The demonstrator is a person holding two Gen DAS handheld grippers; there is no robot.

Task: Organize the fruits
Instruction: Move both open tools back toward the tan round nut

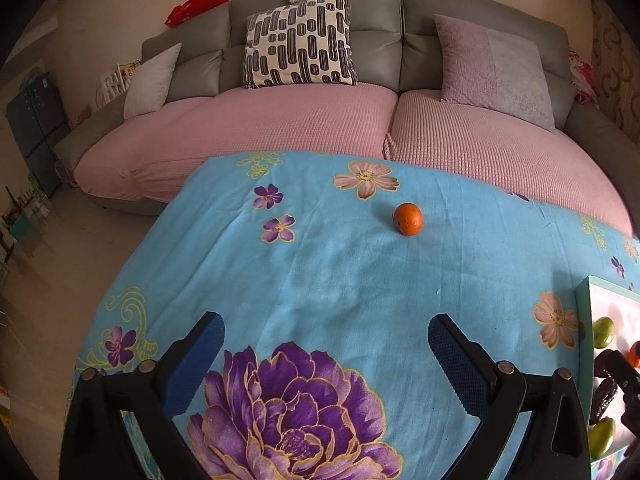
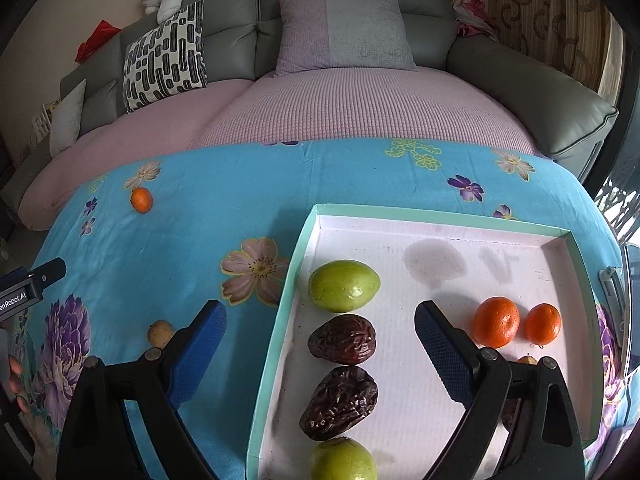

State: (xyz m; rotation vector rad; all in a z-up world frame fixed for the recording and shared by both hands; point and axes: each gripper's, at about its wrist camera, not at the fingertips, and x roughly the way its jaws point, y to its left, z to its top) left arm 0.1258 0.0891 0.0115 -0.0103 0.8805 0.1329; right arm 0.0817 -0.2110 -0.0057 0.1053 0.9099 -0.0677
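Note:
A small orange (image 1: 408,219) lies alone on the blue floral cloth, ahead and right of my open, empty left gripper (image 1: 326,338); it also shows far left in the right wrist view (image 2: 141,199). A shallow white tray with a teal rim (image 2: 280,300) holds a column of a green fruit (image 2: 344,286), two dark dates (image 2: 342,339) (image 2: 340,402) and another green fruit (image 2: 343,460), plus two oranges (image 2: 496,322) (image 2: 543,324) at the right. My right gripper (image 2: 320,326) is open and empty above the tray's left part. A small tan fruit (image 2: 160,334) lies on the cloth left of the tray.
The tray's edge (image 1: 584,312) shows at the right of the left wrist view. A sofa with a pink cover (image 1: 256,128) and cushions (image 1: 300,40) stands behind the table. The left gripper's tip (image 2: 44,274) shows at the left edge of the right wrist view.

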